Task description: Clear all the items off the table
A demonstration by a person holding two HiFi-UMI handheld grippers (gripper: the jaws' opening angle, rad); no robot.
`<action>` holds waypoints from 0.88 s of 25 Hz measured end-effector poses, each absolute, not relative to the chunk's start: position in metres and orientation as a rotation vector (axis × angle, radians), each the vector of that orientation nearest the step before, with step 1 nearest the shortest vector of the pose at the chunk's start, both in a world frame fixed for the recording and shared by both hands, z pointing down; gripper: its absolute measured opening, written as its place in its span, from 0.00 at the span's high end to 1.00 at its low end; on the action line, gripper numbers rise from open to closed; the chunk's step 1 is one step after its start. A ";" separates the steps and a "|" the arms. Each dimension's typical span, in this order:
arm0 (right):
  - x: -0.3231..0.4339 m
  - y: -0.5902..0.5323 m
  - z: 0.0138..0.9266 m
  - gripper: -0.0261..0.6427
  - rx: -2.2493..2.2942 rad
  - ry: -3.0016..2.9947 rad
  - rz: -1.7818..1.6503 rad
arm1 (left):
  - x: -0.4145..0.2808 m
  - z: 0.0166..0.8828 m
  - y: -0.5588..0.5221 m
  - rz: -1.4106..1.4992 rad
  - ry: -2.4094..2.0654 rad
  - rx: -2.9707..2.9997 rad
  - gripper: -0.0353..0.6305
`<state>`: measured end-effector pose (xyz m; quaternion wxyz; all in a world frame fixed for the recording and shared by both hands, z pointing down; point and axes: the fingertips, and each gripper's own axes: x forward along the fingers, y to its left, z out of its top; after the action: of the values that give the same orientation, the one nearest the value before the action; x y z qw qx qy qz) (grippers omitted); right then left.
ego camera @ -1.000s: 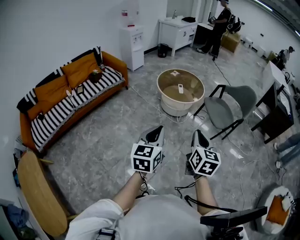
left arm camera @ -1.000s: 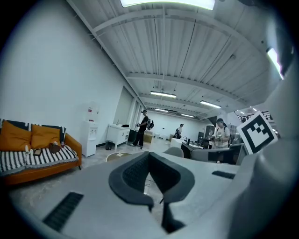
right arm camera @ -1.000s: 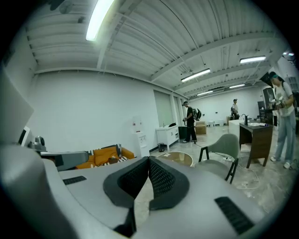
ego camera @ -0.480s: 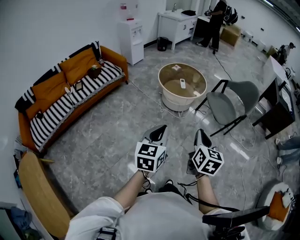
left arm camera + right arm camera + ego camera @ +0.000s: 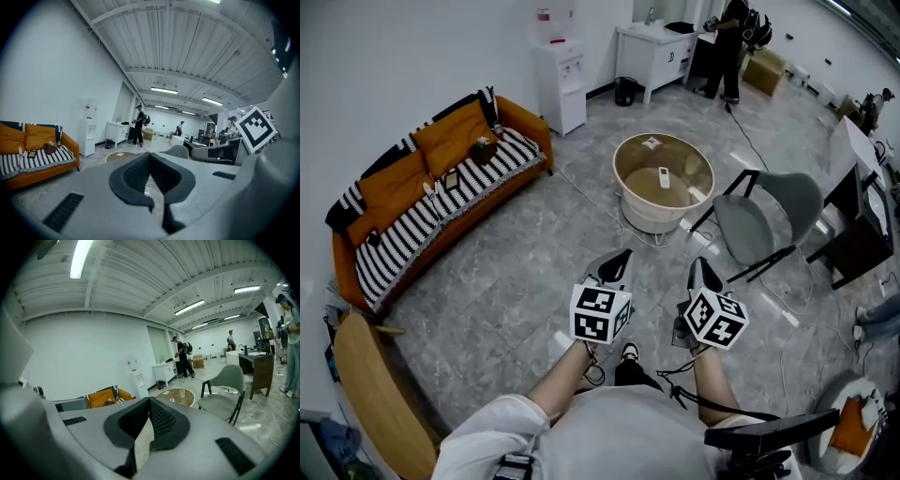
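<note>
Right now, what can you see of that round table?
The round table is a low drum with cream sides and a brownish see-through top, like glass. It stands upright on the grey floor. A slim white thing lies near the middle of its top, a small flat white piece near the far edge. A grey chair stands close on its right in the head view.

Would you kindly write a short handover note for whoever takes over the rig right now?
Left gripper: shut, empty.
Right gripper: shut, empty.
Both are held out over the floor, short of the round table.
On the table: a white remote-like item and a small white card.
Done: nothing cleared yet.
Left: reach the table and remove both items.
</note>
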<state>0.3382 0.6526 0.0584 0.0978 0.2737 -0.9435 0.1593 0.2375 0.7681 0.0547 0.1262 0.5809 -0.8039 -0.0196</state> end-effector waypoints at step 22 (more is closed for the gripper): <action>0.250 0.438 0.045 0.93 0.795 -2.815 0.505 | 0.139 0.034 0.565 -0.050 -2.398 1.652 0.94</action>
<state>0.2497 0.4382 0.0446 0.0867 0.2669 -0.9448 0.1694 0.1385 0.5647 0.0339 0.1141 0.5636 -0.8180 -0.0170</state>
